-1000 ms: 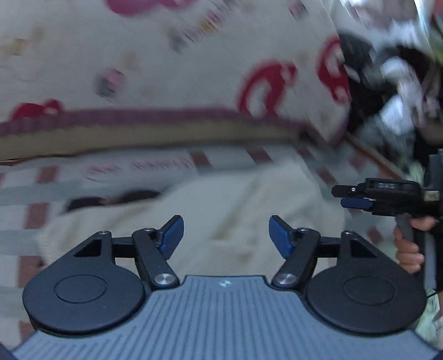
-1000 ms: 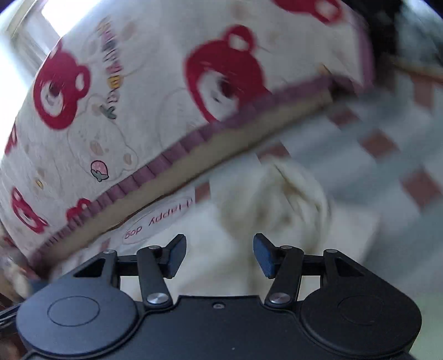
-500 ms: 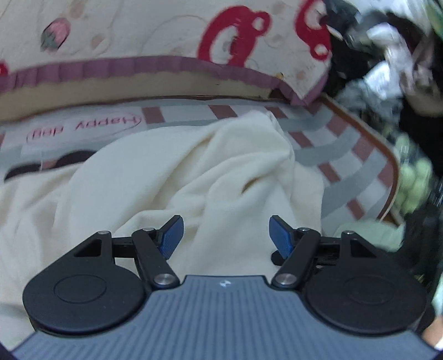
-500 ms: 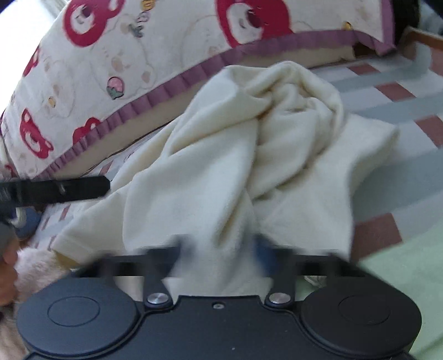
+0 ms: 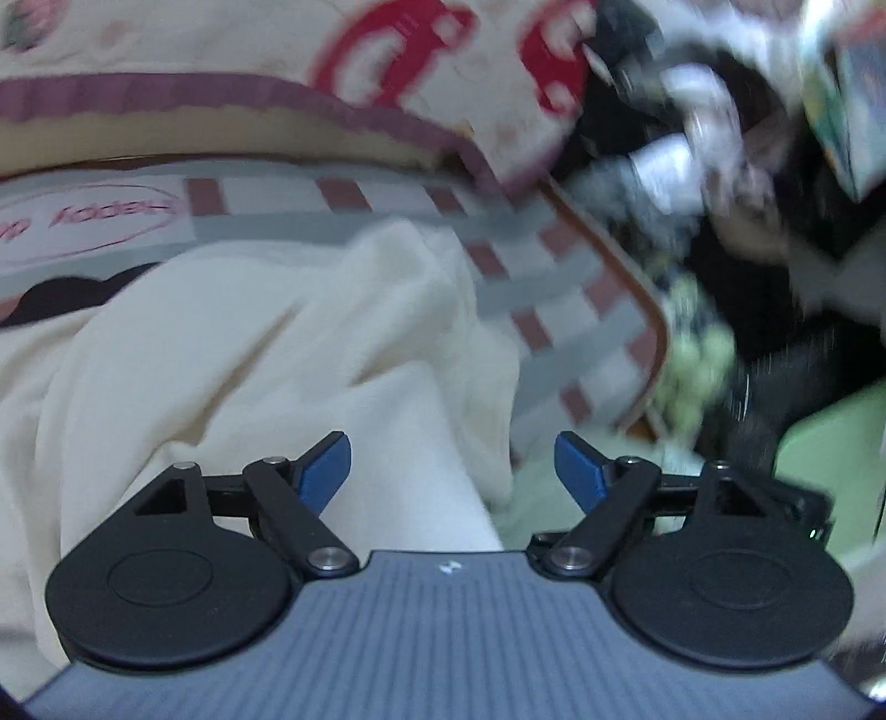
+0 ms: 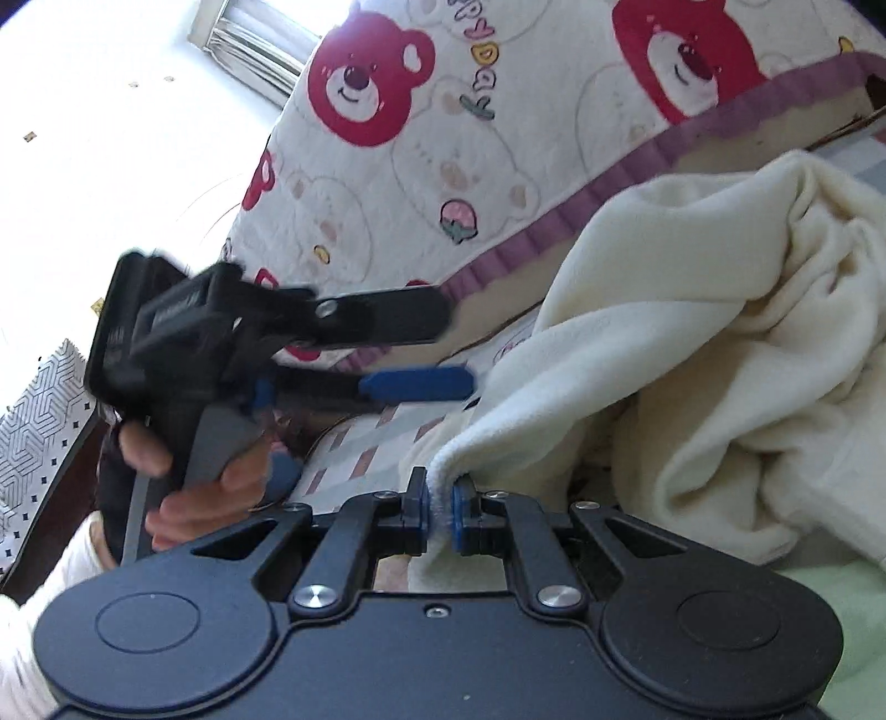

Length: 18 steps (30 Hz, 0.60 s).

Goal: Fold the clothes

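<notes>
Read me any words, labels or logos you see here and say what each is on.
"Happy d...", upside down and cut off, in a pink oval on the checked mat.
Coloured letters on the bear quilt: too tilted to read.
Label on the left gripper: blurred.

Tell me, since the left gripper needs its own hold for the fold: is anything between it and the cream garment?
Nothing visible is. The left gripper is open with the cream garment directly ahead of its fingers, bare fabric only. The right gripper is already shut on a garment edge.
</notes>
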Motion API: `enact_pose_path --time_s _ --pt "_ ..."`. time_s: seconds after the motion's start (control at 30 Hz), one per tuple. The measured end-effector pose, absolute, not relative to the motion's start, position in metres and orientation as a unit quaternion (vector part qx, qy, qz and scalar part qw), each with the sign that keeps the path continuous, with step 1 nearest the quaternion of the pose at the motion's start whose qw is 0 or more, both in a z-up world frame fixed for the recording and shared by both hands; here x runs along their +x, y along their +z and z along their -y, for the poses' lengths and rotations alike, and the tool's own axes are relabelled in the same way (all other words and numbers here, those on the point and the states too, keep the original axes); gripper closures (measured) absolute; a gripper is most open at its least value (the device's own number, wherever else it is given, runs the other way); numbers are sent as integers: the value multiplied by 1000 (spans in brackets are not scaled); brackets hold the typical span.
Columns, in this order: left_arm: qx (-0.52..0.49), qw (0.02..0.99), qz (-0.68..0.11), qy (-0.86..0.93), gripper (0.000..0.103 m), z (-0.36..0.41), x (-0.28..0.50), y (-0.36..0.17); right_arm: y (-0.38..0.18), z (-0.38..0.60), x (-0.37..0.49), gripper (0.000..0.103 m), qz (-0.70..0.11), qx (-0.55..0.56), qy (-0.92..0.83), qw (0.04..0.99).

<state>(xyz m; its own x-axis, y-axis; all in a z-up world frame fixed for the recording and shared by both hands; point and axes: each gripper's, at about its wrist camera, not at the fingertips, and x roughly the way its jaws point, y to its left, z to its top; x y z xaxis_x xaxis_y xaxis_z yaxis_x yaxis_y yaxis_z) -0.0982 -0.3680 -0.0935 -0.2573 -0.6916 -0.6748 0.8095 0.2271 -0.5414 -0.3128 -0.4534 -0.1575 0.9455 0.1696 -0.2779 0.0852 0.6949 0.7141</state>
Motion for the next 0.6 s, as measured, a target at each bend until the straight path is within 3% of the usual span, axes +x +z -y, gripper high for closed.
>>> enact_pose_path --time_s 0.13,0.33,0.5,0.53,0.6 --pt "110 563 -501 -648 22 391 -109 -96 -151 444 -314 92 -172 374 71 908" --pt "222 581 -446 -644 21 406 -132 -100 -152 442 -326 92 -167 385 107 902" --pt "263 548 -438 -662 10 409 -146 -115 -144 441 -330 92 -148 371 133 907" --pt "268 555 -431 -659 15 409 -147 -116 -144 443 -332 92 -147 371 127 908" --pt "293 579 -408 -642 56 410 -147 -117 -144 449 -335 92 -147 370 112 910"
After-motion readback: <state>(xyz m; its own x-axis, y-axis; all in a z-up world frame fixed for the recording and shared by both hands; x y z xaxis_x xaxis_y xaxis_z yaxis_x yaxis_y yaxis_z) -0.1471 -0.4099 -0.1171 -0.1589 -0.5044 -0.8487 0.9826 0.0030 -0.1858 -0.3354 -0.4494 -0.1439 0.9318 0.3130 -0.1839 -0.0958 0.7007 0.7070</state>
